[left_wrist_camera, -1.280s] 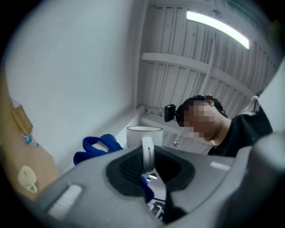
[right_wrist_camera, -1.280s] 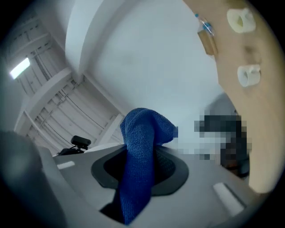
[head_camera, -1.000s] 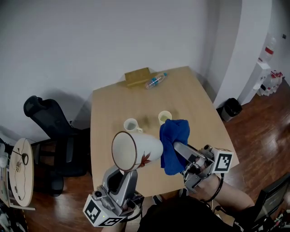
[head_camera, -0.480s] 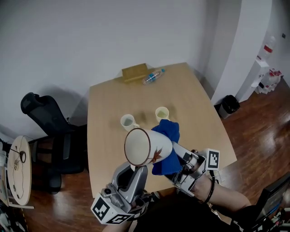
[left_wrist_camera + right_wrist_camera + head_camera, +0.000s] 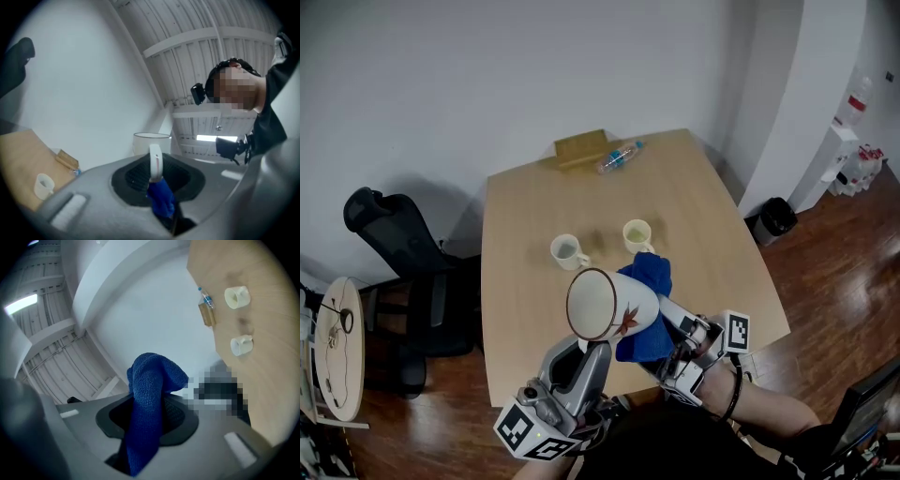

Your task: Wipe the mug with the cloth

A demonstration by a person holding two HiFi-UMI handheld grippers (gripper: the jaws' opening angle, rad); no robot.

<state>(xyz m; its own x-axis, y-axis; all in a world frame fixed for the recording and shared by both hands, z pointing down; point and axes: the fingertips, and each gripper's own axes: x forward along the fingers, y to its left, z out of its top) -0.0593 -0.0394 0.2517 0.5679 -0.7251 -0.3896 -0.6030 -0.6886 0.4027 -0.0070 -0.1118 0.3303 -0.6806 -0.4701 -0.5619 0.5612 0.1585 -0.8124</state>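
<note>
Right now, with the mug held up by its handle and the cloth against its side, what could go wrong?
1. The left gripper grips the mug only by its thin handle, so wiping pressure could twist it or make it slip.
2. The cloth is a loose bunch in the right gripper, so it might pull free or let the jaws knock the mug.
3. A dropped mug might hit the two small cups on the table.

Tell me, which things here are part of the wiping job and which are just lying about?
In the job: mug, held by its handle in the left gripper; blue cloth, held in the right gripper.
Lying about: two small cups, bottle, wooden block on the table; office chair.
</note>
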